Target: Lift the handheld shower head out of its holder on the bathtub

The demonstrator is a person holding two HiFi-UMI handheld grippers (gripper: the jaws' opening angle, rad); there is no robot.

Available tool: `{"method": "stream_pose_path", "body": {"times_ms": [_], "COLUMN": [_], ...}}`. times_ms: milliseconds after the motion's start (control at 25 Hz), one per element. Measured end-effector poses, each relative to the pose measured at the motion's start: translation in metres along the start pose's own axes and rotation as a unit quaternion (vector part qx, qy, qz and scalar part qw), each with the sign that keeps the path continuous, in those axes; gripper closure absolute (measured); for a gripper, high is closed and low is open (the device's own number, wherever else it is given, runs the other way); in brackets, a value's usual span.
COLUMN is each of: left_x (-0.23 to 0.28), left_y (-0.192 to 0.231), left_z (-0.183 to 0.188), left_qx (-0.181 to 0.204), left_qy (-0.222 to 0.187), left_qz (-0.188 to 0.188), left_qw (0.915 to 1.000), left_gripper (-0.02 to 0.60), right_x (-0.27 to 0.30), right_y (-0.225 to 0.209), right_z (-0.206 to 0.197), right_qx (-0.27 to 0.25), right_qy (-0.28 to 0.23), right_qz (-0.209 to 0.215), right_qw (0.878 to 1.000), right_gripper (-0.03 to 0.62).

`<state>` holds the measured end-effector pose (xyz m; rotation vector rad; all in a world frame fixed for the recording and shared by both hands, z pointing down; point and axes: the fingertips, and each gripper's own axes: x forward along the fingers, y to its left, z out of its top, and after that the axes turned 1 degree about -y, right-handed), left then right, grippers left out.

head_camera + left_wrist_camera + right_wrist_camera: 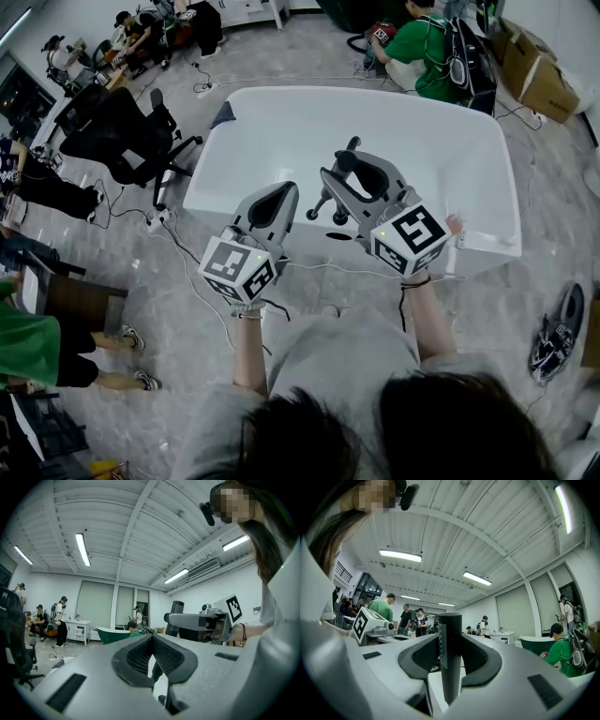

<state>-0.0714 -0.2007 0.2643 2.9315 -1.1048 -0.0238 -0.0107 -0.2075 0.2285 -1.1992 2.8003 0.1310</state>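
Head view: right gripper covered most of shower head; I saw only 1 dark end. Holder under it: couldn't make out. Right gripper view: shower head's lower end lost behind jaw bodies. Near rim of bathtub partly hidden by left gripper too. Person's head cut off at bottom edge.

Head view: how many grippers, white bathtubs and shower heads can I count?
grippers: 2, the left gripper and the right gripper
white bathtub: 1
shower head: 1
total: 4
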Motion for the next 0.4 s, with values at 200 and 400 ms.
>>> {"method": "stream_pose_path", "body": {"times_ms": [200,400], "left_x": [0.0008,-0.0011], "left_y": [0.0005,0.0006], "left_z": [-0.0023,-0.0024], "left_qx": [-0.003,-0.004], "left_qy": [0.005,0.006], "left_qz": [-0.002,-0.004], "left_qw": [1.0000,1.0000], "left_gripper": [0.577,0.577], "right_x": [0.0018,0.0023], "right_y": [0.0005,0.0019], "right_z": [-0.0028,-0.0007], "right_qx": [0.002,0.003], "right_qy": [0.004,0.003], "right_qz": [0.003,0.002], "right_qw": [1.000,1.000], "right_gripper": [0.462,0.462]}}
